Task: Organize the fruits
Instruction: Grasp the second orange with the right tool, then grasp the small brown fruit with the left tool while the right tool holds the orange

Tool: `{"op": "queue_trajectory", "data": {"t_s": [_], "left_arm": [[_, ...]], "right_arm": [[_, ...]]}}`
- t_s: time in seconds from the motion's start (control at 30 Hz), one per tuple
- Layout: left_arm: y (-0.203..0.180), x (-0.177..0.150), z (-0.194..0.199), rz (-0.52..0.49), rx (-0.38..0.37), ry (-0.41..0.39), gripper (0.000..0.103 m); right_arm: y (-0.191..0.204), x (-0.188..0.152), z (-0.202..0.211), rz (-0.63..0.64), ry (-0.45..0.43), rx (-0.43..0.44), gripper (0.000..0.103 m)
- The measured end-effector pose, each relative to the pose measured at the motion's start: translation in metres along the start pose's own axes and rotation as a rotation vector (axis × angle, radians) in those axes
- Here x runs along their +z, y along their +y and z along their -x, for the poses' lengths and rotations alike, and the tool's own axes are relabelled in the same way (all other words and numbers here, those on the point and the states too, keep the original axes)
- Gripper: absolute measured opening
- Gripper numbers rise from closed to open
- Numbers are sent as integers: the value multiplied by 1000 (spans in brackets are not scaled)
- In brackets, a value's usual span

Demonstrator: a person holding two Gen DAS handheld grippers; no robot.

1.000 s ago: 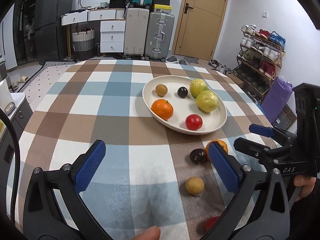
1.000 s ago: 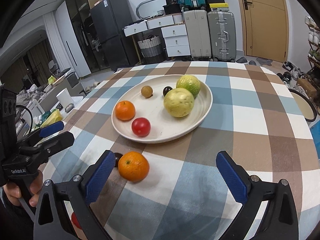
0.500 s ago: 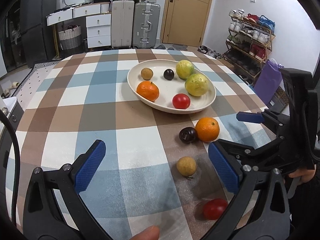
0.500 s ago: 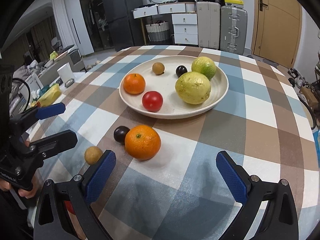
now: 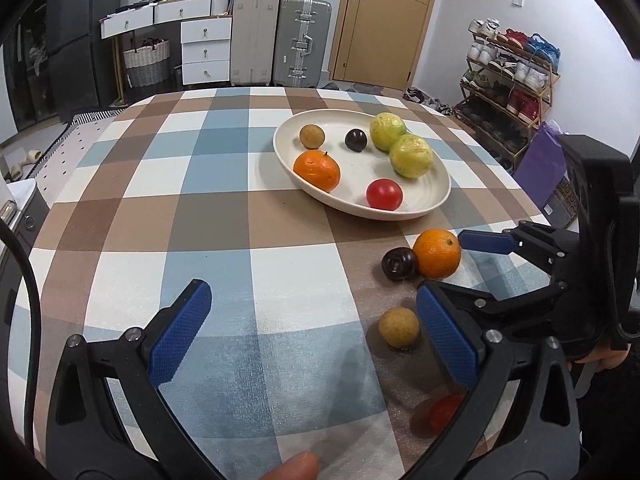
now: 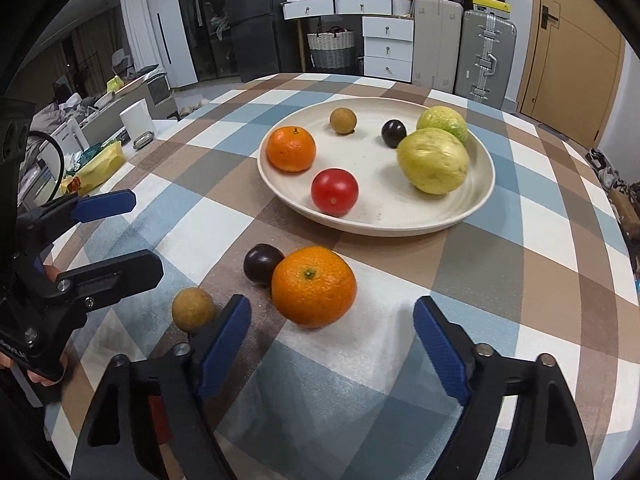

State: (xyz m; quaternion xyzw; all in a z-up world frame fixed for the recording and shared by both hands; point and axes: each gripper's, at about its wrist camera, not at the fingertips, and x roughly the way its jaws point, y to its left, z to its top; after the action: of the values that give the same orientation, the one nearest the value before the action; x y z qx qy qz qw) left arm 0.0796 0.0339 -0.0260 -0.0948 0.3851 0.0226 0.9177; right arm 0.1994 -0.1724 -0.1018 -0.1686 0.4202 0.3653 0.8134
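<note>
A white plate [image 6: 478, 200] [image 5: 436, 192] holds an orange, a tomato, a tan longan, a dark plum and two yellow-green fruits. On the cloth in front of it lie an orange [image 6: 314, 286] [image 5: 437, 253], a dark plum [image 6: 262, 263] [image 5: 399, 264], a tan longan [image 6: 193, 309] [image 5: 399, 327] and a red tomato [image 5: 444, 412]. My right gripper [image 6: 332, 344] is open, its jaws just short of the loose orange. My left gripper [image 5: 312, 332] is open and empty over the cloth, left of the longan.
The round table wears a checked cloth [image 5: 208, 208]. Suitcases [image 5: 280, 36], drawers and a door stand behind it, a shoe rack [image 5: 508, 76] to the right. A low table with clutter [image 6: 96, 160] is at the left.
Both grippers have moved lower and closer to the loose fruits. The right gripper's jaws now sit just behind the loose orange. Both stay open.
</note>
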Motion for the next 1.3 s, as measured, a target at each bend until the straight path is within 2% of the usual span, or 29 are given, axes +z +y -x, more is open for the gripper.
{"op": "queue_trajectory", "data": {"t_s": [0.57, 0.93, 1.0, 1.07, 1.2, 1.27, 1.3], "left_arm": [[-15, -6, -13, -66, -27, 69, 102], [-24, -12, -22, -88, -63, 112, 101], [-28, -14, -25, -101, -79, 126, 95], [-31, -16, -27, -114, -87, 140, 83], [-36, -17, -27, -146, -95, 136, 75], [-37, -18, -26, -153, -102, 130, 61], [-37, -17, -26, -159, -101, 129, 58]], "right_arm": [[7, 5, 1, 35, -22, 16, 43], [6, -2, 15, 31, -52, 21, 42], [5, -3, 17, 26, -59, 16, 42], [3, -3, 19, 18, -63, 17, 42], [0, -4, 22, 13, -68, 13, 42], [0, -4, 23, 9, -71, 12, 42], [-1, -4, 24, 6, -73, 13, 42]]}}
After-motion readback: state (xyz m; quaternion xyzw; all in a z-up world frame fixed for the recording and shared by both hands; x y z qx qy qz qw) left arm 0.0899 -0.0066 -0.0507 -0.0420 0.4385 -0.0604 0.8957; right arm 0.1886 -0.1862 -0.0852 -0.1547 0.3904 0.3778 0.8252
